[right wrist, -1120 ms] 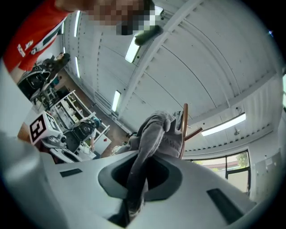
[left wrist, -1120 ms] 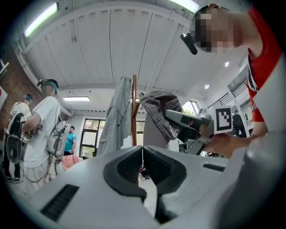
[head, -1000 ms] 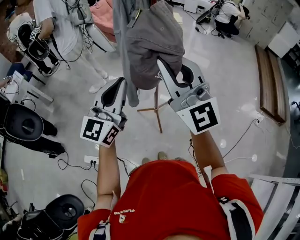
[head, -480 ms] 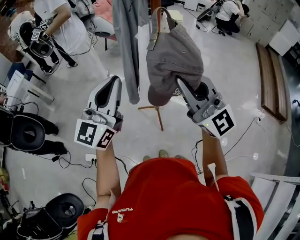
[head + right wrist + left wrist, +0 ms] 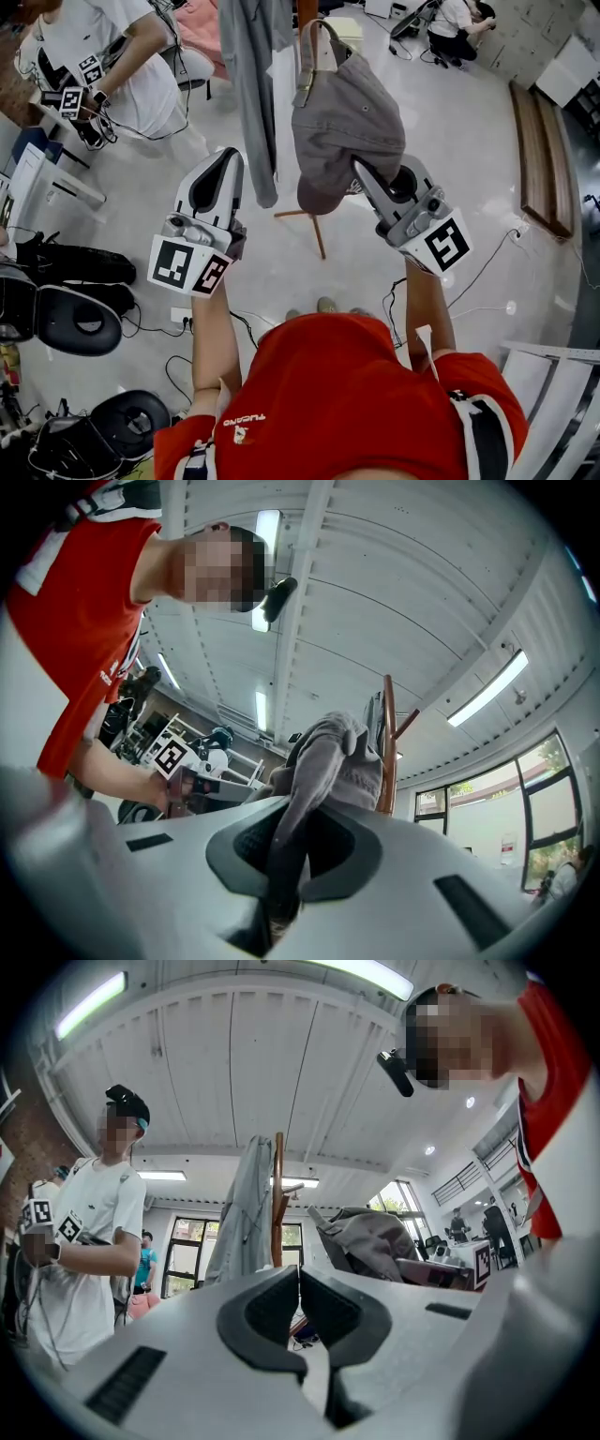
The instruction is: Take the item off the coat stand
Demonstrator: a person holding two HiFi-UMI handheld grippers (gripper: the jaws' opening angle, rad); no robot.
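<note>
A grey cap (image 5: 342, 122) hangs beside the wooden coat stand (image 5: 307, 19), its strap end up against the pole. I cannot tell whether it is still hooked on a peg. My right gripper (image 5: 361, 173) is shut on the cap's lower edge. In the right gripper view the grey cloth (image 5: 337, 752) runs down between the jaws of that gripper (image 5: 286, 855), with the stand's pole (image 5: 386, 742) just behind. My left gripper (image 5: 225, 173) is shut with nothing in it, held left of the stand below a grey garment (image 5: 248, 84) that hangs from it. The left gripper view shows that gripper (image 5: 298, 1283) shut, facing the pole (image 5: 278, 1204).
The stand's legs (image 5: 314, 225) spread on the pale floor ahead of my feet. A person in a white shirt (image 5: 112, 66) holds grippers at upper left. Black padded seats (image 5: 66, 319) and cables (image 5: 478, 281) lie on the floor. A wooden bench (image 5: 544, 159) runs along the right.
The right gripper has carried the cap to the right and a little toward me, so the cap now hangs beside the pole. The left gripper has barely shifted. The person at upper left has moved.
</note>
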